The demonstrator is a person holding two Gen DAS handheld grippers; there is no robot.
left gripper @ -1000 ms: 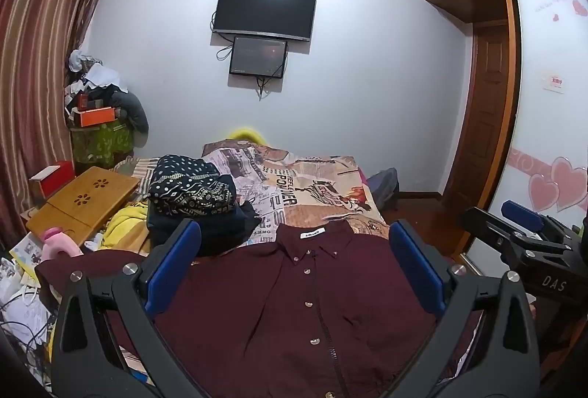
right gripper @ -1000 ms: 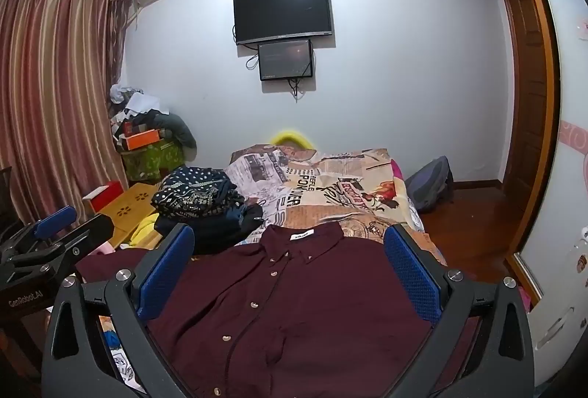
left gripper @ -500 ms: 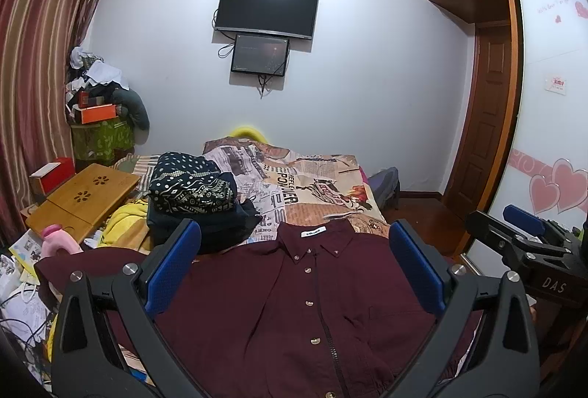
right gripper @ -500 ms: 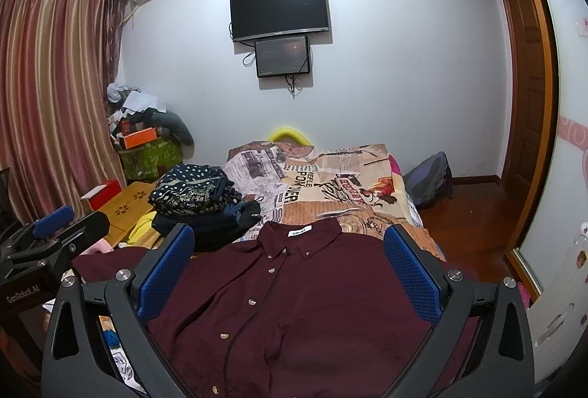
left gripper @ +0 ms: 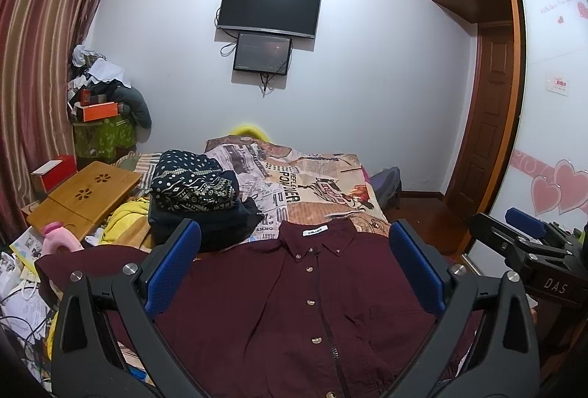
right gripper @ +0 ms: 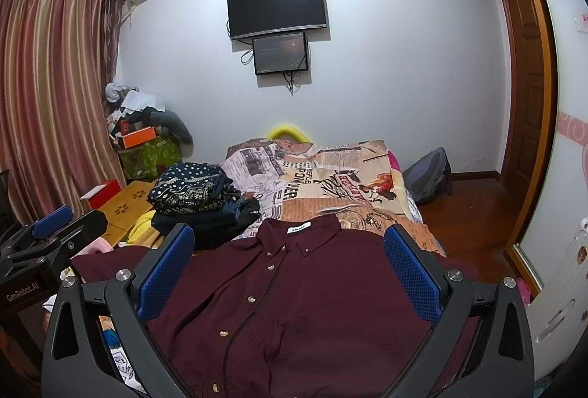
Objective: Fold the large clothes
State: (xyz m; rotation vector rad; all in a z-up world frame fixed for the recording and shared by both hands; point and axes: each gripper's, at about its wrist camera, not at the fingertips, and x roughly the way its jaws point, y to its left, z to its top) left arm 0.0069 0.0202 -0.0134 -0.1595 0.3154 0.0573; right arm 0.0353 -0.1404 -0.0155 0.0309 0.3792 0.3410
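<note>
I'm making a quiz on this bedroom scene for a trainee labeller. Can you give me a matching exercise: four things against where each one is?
Things:
1. dark red button-up shirt
2. pile of dark patterned folded clothes
3. black flat television
4. pink plastic bottle

Places:
A. mounted on the far wall
B. far left, beside the wooden lap desk
C. spread flat on the bed, between the open blue pads
D. on the bed behind the shirt's left sleeve

Pairs: 1-C, 2-D, 3-A, 4-B
</note>
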